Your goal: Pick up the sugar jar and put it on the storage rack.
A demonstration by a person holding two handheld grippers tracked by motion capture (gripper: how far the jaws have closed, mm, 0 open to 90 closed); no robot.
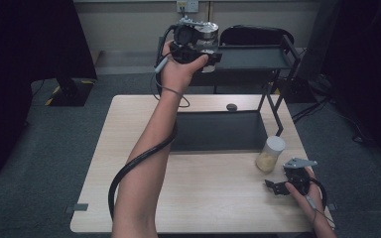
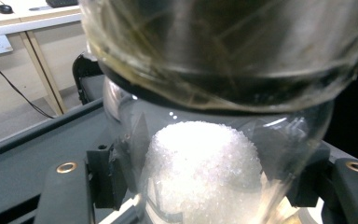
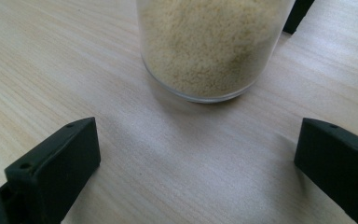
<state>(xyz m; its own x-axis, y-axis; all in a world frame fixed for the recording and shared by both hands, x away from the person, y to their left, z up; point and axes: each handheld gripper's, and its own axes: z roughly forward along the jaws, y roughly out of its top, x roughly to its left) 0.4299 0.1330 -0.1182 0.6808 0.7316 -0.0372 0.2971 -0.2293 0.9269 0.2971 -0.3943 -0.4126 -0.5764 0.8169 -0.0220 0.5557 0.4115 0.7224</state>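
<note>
Inspection runs from the left side of the scene. Left gripper (image 1: 209, 55) is raised at the far end of the table, over the upper shelf (image 1: 250, 57) of a black metal rack. Its jaws are clamped on a clear jar (image 1: 207, 38), held at the left edge of that shelf; whether the jar's base touches the shelf cannot be told. From the left gripper view, the jar (image 2: 205, 172) sits between the two black jaws with both pads pressed against its wall. White granular contents (image 2: 204, 161) fill its lower part, and a wide lid (image 2: 223, 42) closes the top. A black cable (image 1: 129, 171) trails from this gripper down along the forearm to the near edge.

Wooden table (image 1: 129, 148) carries the rack's lower tray (image 1: 218, 131) at its centre, far side. A small dark disc (image 1: 231, 107) lies on the table just beyond the tray.

Right of the tray, a second jar (image 1: 270, 154) stands upright on the table, near the rack's right leg. It holds pale yellow grains and has a white lid. Right gripper (image 1: 274, 187) rests low at the near right corner, pointing toward this jar. In the right gripper view its jaws are spread wide with bare tabletop between them, and the grain jar (image 3: 212, 46) stands just ahead, apart from both jaws.
</note>
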